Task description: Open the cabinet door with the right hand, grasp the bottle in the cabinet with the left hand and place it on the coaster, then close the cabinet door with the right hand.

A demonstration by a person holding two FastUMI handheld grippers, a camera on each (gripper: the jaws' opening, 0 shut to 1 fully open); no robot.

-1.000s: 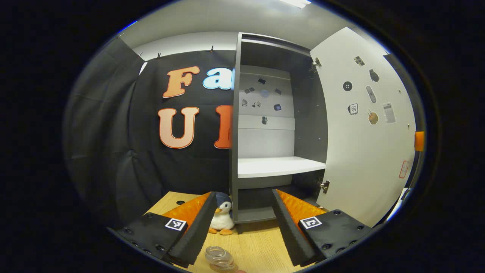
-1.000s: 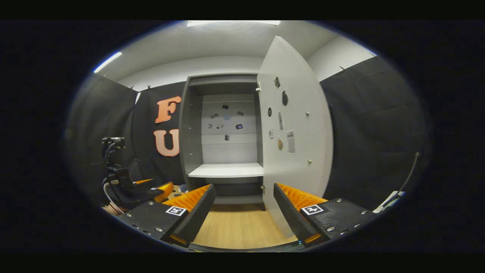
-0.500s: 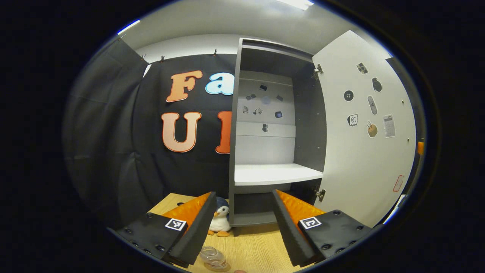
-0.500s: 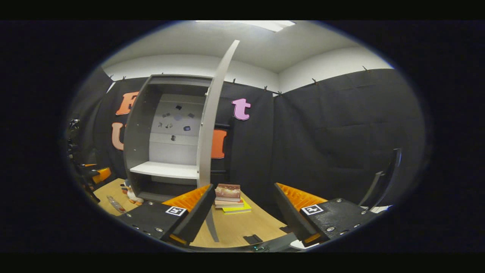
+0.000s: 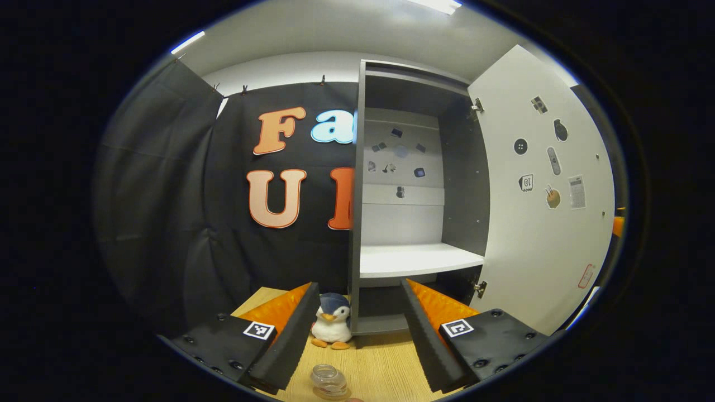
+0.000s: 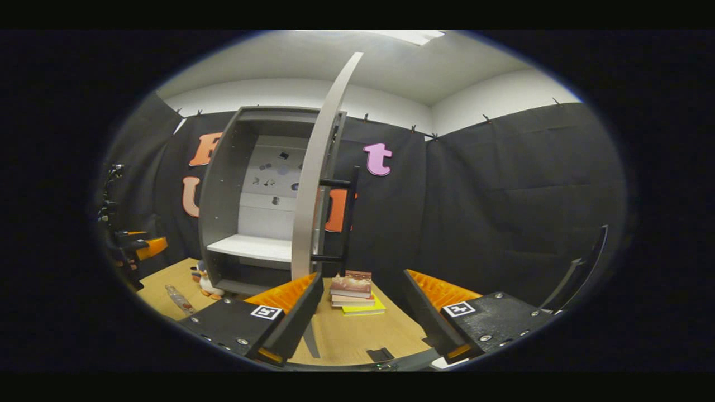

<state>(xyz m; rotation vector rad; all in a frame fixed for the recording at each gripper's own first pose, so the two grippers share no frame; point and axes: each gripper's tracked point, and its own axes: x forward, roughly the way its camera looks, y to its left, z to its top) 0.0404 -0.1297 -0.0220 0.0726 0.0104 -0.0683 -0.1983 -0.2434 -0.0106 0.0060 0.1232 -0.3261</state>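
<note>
The right gripper (image 6: pixel 357 307) has swung round over the last second: a second ago it faced the inner side of the white cabinet door (image 6: pixel 313 184), and now it sees that door edge-on, with the door's black bar handle (image 6: pixel 347 215) on the right of the edge. Its fingers stand spread wide and hold nothing, apart from the door. This reads as the right hand lining up for the last step, closing the door.

The left gripper (image 5: pixel 357 335) is likewise spread wide and empty, and has shifted only slightly. Just below it, close to the camera, the clear plastic bottle (image 5: pixel 329 382) stands upright on the light wooden table (image 5: pixel 385 363), free of both fingers. A small reddish edge shows beside its base; whether that is the coaster cannot be told. Judging from this, the bottle is out and released.

Farther off, a small plush penguin (image 5: pixel 332 326) sits at the near left corner of the grey open cabinet (image 5: pixel 354 223), whose white shelf (image 5: pixel 416 259) is bare. To the door's right, a stack of books (image 6: pixel 354 290) lies on the table.
</note>
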